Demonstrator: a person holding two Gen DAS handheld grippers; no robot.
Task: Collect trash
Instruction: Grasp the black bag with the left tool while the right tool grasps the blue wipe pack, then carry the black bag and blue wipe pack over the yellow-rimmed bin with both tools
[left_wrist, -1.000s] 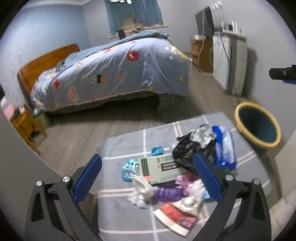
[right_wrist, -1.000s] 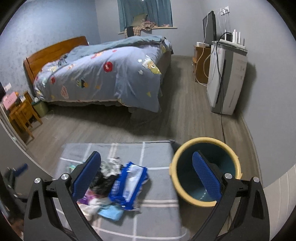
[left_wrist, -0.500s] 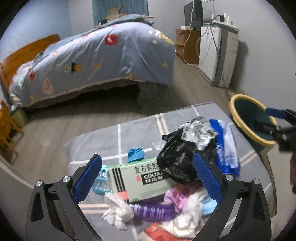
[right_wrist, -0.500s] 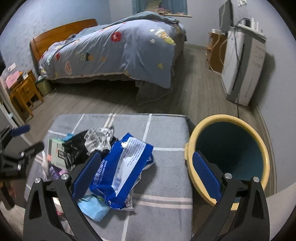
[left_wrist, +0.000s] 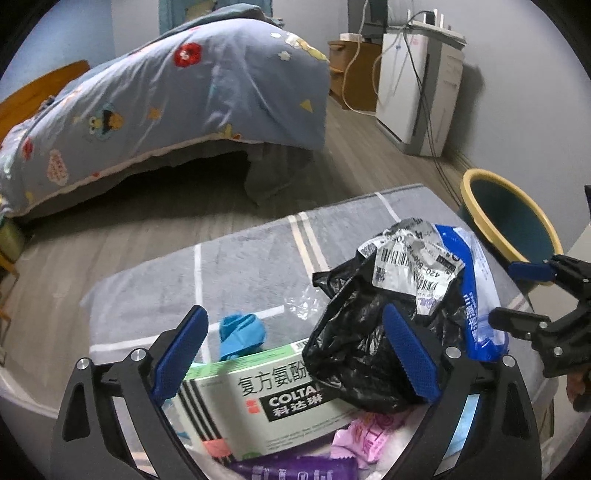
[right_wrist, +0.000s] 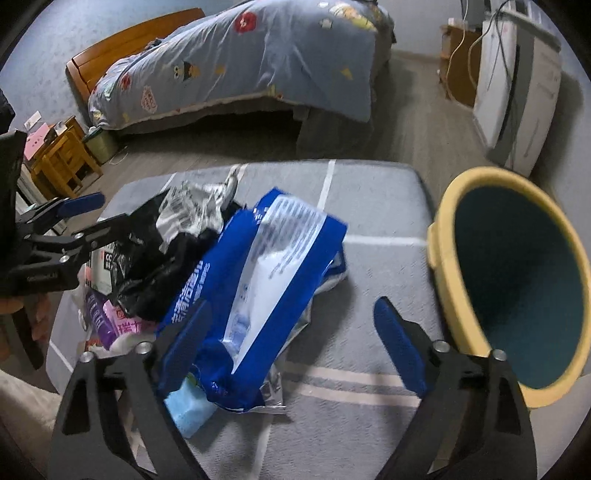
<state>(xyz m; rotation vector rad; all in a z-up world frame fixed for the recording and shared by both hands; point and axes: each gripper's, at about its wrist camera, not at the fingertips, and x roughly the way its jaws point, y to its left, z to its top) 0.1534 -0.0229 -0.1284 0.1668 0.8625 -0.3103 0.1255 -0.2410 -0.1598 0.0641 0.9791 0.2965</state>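
Note:
A trash pile lies on a grey striped mat (left_wrist: 251, 258). It holds a green-white medicine box (left_wrist: 273, 391), a black plastic bag (left_wrist: 354, 350), crumpled labelled paper (left_wrist: 410, 258), a blue glove (left_wrist: 240, 332) and purple wrappers (left_wrist: 295, 469). My left gripper (left_wrist: 293, 314) hangs open just above the box and the black bag. A blue-white wipes pack (right_wrist: 258, 277) lies at the pile's right side. My right gripper (right_wrist: 291, 304) is low over it. Its jaws are closing, with the pack's lower end between them and untouched. A yellow-rimmed teal bin (right_wrist: 443, 258) stands right of the mat.
A bed with a blue patterned quilt (left_wrist: 192, 85) fills the far side. A white appliance (left_wrist: 417, 92) with cables and a wooden cabinet (left_wrist: 351, 74) stand against the right wall. Wooden stools (right_wrist: 62, 162) and a small green bin (right_wrist: 101, 146) are at the left.
Both grippers have dropped toward the pile and tilted down, so the trash looks larger. The right jaws have narrowed a little. Each gripper now shows in the other's view.

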